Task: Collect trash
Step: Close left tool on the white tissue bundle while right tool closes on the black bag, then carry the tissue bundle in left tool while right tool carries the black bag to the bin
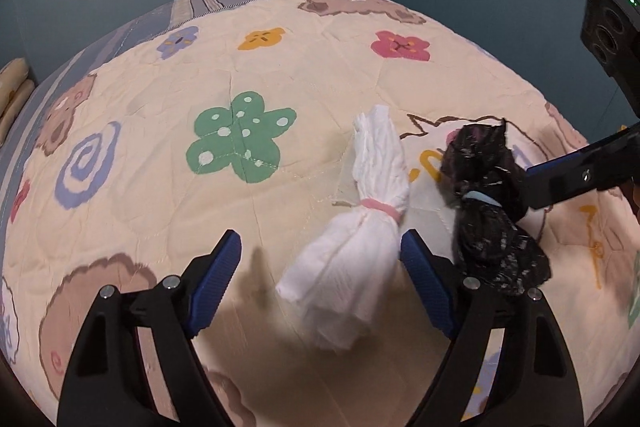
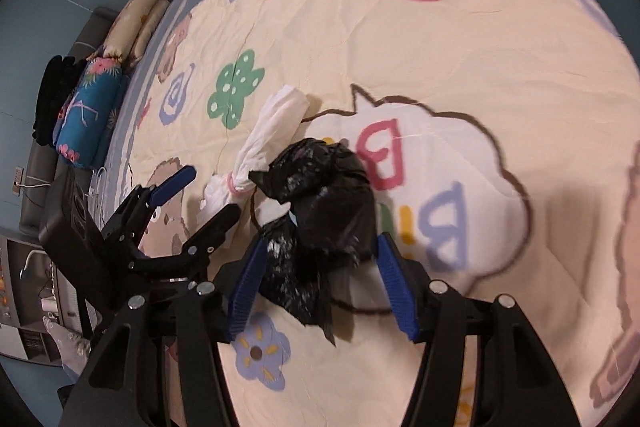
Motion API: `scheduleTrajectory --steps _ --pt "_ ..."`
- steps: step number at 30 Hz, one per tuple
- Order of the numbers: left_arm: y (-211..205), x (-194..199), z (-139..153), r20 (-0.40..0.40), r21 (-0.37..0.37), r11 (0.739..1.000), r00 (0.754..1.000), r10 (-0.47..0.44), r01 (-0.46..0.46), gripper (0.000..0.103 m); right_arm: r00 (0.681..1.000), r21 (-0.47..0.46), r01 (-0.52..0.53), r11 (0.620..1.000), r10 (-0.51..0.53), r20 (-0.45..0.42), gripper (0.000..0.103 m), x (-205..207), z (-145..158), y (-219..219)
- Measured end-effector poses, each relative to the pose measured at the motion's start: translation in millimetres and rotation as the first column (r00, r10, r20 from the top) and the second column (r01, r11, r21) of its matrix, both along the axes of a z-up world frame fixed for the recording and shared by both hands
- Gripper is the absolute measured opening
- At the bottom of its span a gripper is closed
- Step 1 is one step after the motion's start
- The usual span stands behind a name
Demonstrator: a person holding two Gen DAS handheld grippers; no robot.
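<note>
Soft, even indoor light, faint shadows under each claw; fisheye bending, black corners, right view motion-blurred.

Quilted bed (image 1: 160, 187): white bag (image 1: 360, 227), black bag (image 1: 492, 203)

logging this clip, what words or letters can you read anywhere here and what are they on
"B": pink letter, seen upside down, in the white speech bubble printed on the quilt.
"B": blue letter below it in the same bubble, also upside down.
Other coloured letters beside it: cut off by the black bag, not readable.
Orange marks on the quilt in the left wrist view: not readable.
</note>
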State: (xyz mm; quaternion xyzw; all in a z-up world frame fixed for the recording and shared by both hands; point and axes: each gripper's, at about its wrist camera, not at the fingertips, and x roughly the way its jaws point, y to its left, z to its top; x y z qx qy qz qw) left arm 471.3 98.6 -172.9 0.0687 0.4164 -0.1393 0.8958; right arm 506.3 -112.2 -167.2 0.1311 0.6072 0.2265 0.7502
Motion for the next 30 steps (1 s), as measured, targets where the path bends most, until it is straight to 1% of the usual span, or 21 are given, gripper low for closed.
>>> scheduleTrajectory --steps 1,2,3,4,6,8,9,10,11,12,13,16,21,22,27,30 --pt "-1 4 -3 -0.011 -0.004 1.0 1.0 -0.009 0.009 0.073 1.0 -0.004 -0.002 1.0 0.002 -0.004 0.054 2 -2 2" --pt "-1 6 -5 -0.016 -0.006 1.0 1.0 -0.014 0.014 0.071 1.0 -0.013 0.001 1.0 -0.001 -0.008 0.053 6 -5 5" --pt "-3 7 -7 -0.022 -0.004 1.0 1.0 -0.022 0.022 0.066 1.0 -0.018 0.002 1.0 -0.003 -0.012 0.052 8 -7 7" --pt "-6 8 -10 -0.023 0.004 0.999 0.999 -0.033 0.033 0.063 1.0 -0.027 0.001 1.0 -0.002 -0.015 0.048 10 -9 8" --pt "-10 10 -14 -0.024 0.015 0.999 0.999 -0.048 0.049 0.057 1.0 -0.041 0.005 0.999 -0.006 -0.024 0.047 14 -15 9" --pt "-12 12 -17 -0.035 0.005 0.998 0.997 -0.066 0.066 0.05 0.999 -0.042 0.01 0.999 -0.012 -0.033 0.044 18 -19 10" --pt "-12 14 -19 -0.046 -0.004 0.997 0.996 -0.071 0.071 0.043 0.999 -0.042 0.008 0.999 -0.01 -0.033 0.043 20 -21 10" --pt "-12 16 -19 -0.05 -0.01 0.997 0.996 -0.073 0.072 0.035 0.999 -0.044 0.006 0.999 -0.008 -0.031 0.038 20 -22 10" --pt "-12 16 -20 -0.053 -0.015 0.997 0.996 -0.073 0.072 0.031 1.0 -0.045 0.006 0.999 -0.007 -0.027 0.034 20 -22 10" --pt "-12 17 -21 -0.055 -0.02 0.997 0.996 -0.071 0.07 0.023 1.0 -0.04 0.006 0.999 -0.007 -0.027 0.032 19 -22 8" --pt "-12 17 -22 -0.057 -0.032 0.997 0.996 -0.072 0.07 0.02 1.0 -0.035 0.006 0.999 -0.007 -0.028 0.03 19 -22 8" --pt "-11 14 -23 -0.058 -0.047 0.997 0.996 -0.071 0.068 0.015 0.999 -0.007 0.008 1.0 -0.008 -0.032 0.027 18 -22 3" --pt "-6 8 -18 -0.055 -0.063 0.997 0.997 -0.053 0.049 0.013 1.0 0.002 0.016 1.0 -0.016 -0.012 0.025 9 -11 -5" --pt "-3 5 -14 -0.057 -0.083 0.996 0.997 -0.049 0.044 0.013 1.0 0.003 0.017 1.0 -0.017 -0.009 0.025 7 -8 -6" --pt "1 -18 5 -0.035 -0.126 0.991 0.998 -0.052 0.047 0.013 0.999 0.03 0.02 0.999 -0.022 0.037 0.025 -16 13 -23" --pt "0 -38 18 -0.022 -0.157 0.987 0.999 -0.025 0.021 0.013 0.997 0.045 0.009 0.999 -0.012 0.08 0.025 -36 30 -34"
